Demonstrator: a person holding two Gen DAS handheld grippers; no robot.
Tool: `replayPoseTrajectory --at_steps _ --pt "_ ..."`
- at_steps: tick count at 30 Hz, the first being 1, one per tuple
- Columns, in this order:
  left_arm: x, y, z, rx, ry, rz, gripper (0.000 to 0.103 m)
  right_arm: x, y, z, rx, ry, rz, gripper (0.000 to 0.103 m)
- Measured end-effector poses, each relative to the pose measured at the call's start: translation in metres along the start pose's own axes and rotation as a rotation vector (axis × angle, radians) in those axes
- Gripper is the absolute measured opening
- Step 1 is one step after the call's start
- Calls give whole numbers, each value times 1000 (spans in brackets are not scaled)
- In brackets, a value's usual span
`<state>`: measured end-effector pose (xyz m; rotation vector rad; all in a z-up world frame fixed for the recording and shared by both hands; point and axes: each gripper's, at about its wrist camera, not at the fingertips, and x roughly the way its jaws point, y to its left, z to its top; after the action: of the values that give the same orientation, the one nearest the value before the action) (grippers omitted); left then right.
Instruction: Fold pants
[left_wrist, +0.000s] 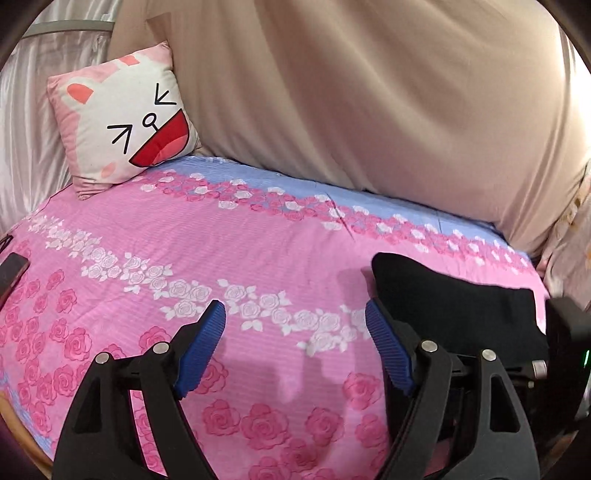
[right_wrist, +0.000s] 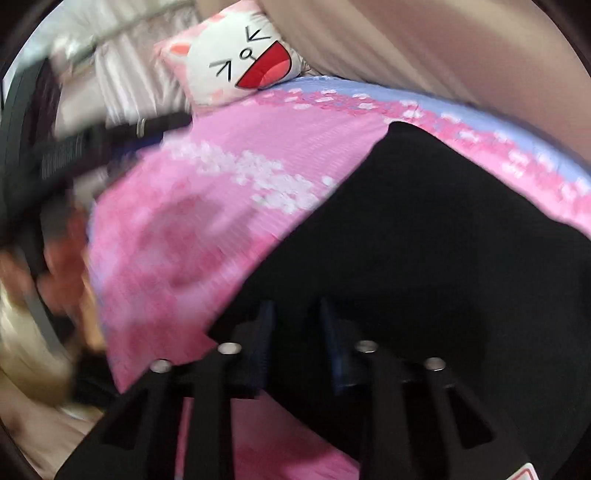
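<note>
On the pink rose-printed bedsheet (left_wrist: 229, 251), seen from the left wrist camera, the left gripper (left_wrist: 295, 325) is held released, its 2 blue-padded fingers (left_wrist: 201, 350) spread wide with only sheet between them. The black pants (left_wrist: 454, 306) are laid flat on the sheet to the right, partly hidden behind the right-hand finger; whether that finger touches the cloth cannot be told. A cartoon-face pillow (left_wrist: 125, 122) is propped at the far left corner against a beige drape (left_wrist: 369, 92), and a blue band runs along the sheet's far edge.

In the right wrist view, which is blurred, the right gripper (right_wrist: 297, 325) is seen over the black pants (right_wrist: 424, 240), its 2 fingers (right_wrist: 264, 332) drawn close together with a narrow gap. Dark cloth fills that gap and the area around it, but a grasp cannot be told from the blur. The pants are spread across the right half of the sheet (right_wrist: 192, 221), and the pillow (right_wrist: 236, 62) is seen at the far edge.
</note>
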<state>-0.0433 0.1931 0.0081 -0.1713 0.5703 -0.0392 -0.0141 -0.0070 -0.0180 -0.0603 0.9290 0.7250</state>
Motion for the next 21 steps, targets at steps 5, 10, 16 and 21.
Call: replayPoseTrajectory --at_steps 5,10,16,21 --pt "13 -15 -1 63 57 21 82 16 -11 10 84 15 114 8" --pt "29 -29 -2 79 156 43 90 -46 -35 28 202 -76 131 13" --pt "55 -43 -5 72 255 70 90 -44 -71 81 226 -125 -26 14" --pt "64 -52 -9 92 292 102 90 38 -113 99 277 -3 -74 6"
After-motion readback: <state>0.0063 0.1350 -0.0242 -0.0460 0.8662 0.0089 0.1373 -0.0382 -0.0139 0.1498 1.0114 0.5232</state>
